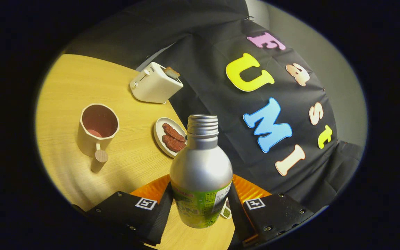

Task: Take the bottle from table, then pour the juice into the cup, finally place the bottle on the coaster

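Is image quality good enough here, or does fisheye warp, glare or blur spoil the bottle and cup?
Gripper view: strong fisheye bend curves the table edge; the scene is tilted. The bottle, clamped between the jaws of the gripper, is sharp with soft highlights, no blown glare. The cup is crisp, its inside shadowed. Lighting is warm, dimming outward.

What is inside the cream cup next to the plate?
The cup shows a pinkish inner wall and a bit of its bottom; the near wall hides the rest, so liquid cannot be judged. The claw is shut on the bottle.
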Demonstrator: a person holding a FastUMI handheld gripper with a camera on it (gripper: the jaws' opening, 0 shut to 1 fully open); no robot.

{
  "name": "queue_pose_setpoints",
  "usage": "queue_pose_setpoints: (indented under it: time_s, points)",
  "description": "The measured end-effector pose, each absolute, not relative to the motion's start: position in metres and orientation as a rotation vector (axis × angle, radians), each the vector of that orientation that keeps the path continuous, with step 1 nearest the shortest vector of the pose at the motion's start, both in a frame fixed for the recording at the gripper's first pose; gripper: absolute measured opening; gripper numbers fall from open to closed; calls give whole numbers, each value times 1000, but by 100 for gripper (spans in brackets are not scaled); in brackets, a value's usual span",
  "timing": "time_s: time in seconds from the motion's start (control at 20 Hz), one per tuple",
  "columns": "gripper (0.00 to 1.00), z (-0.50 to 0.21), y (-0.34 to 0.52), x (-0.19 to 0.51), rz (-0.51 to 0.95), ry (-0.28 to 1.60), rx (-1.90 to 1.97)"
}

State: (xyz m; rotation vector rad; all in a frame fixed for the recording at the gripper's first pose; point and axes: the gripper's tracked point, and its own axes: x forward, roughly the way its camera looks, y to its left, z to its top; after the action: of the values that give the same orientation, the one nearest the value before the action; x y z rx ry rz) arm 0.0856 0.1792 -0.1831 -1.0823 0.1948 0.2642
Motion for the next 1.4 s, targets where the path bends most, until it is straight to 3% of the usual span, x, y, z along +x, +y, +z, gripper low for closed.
queue_pose_setpoints:
  time_s: [1.4]
  points:
    - [78,-211,227,96,447,95,-1635]
